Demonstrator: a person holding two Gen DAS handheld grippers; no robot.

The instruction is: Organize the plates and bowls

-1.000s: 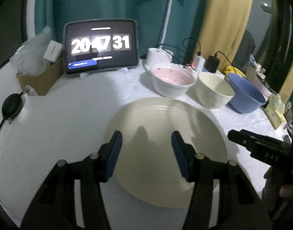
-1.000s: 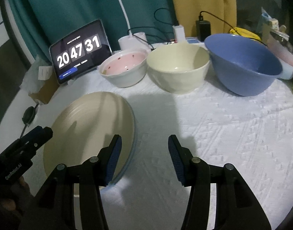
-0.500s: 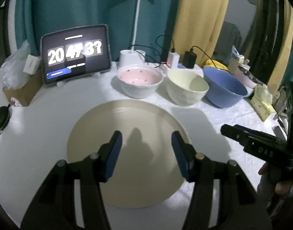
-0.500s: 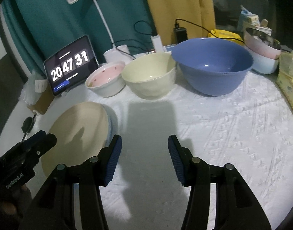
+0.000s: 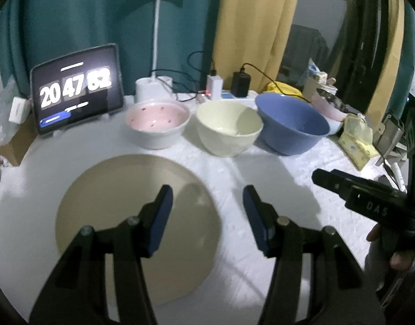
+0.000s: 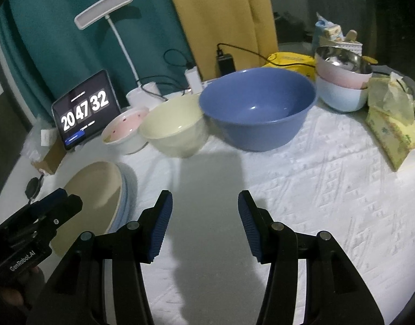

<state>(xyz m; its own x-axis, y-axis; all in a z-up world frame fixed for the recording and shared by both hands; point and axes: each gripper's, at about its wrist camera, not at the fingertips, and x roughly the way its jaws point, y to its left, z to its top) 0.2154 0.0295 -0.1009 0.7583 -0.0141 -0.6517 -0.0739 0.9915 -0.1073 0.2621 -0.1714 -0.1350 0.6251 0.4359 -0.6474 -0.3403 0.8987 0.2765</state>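
Beige plate stack (image 5: 131, 211) looks done; both tools, left tool (image 5: 207, 203) and right tool (image 6: 202, 208), gape empty, so nesting the cream bowl (image 6: 177, 130) seems next.

Three bowls (image 5: 229, 128) in row behind plate stack (image 5: 120, 211) on table (image 6: 315, 189); tablet (image 5: 77, 103) left, lamp (image 5: 158, 27) behind.

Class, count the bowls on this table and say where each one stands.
5: pink bowl, cream bowl and blue bowl in a row; two stacked bowls at far right. More may be hidden.
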